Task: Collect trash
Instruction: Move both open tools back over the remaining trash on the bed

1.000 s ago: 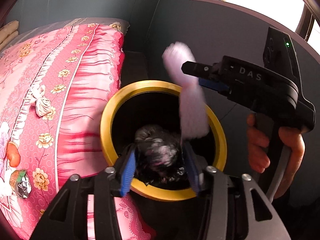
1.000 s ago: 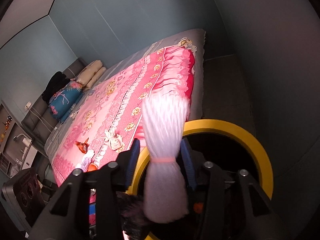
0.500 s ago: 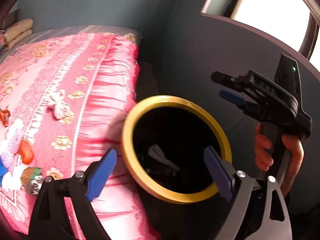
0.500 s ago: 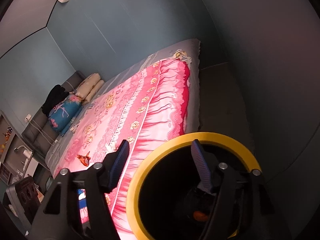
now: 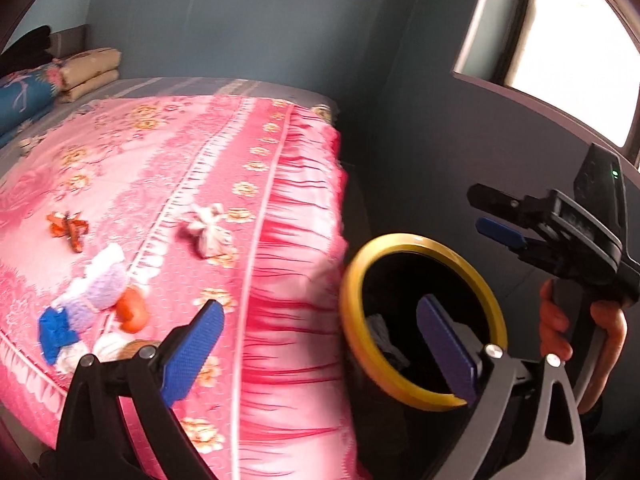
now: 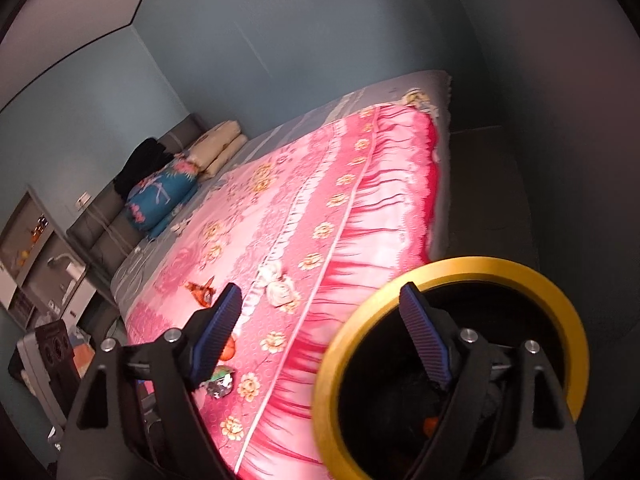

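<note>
**Both grippers empty and opening beside the bin**

Left wrist view: the left gripper [image 5: 316,340] has its blue pads spread wide and still parting, with nothing between them. One pad hangs over the pink bedspread [image 5: 168,184], the other over the mouth of the yellow-rimmed bin [image 5: 352,320], which stands on the floor just beside the bed's near side edge. Dark trash lies inside the bin. On the bedspread, near that side edge, a white crumpled tissue [image 5: 210,232] lies alone; further in sit an orange wrapper [image 5: 68,228] and, toward the near corner, a cluster of lilac paper [image 5: 100,280], a blue scrap [image 5: 56,332] and an orange piece [image 5: 132,312]. At the right, a hand [image 5: 580,324] holds the right gripper [image 5: 494,216] above the bin, its fingers apart and bare.

Right wrist view: the right gripper [image 6: 320,336] is opening too, with nothing held; one pad is over the bedspread [image 6: 320,208], the other over the bin's rim [image 6: 332,360]. The tissue [image 6: 280,288], the orange wrapper [image 6: 202,290] and a foil wrapper [image 6: 220,384] lie on the bed. Pillows [image 6: 216,148] are stacked at its far end.
</note>
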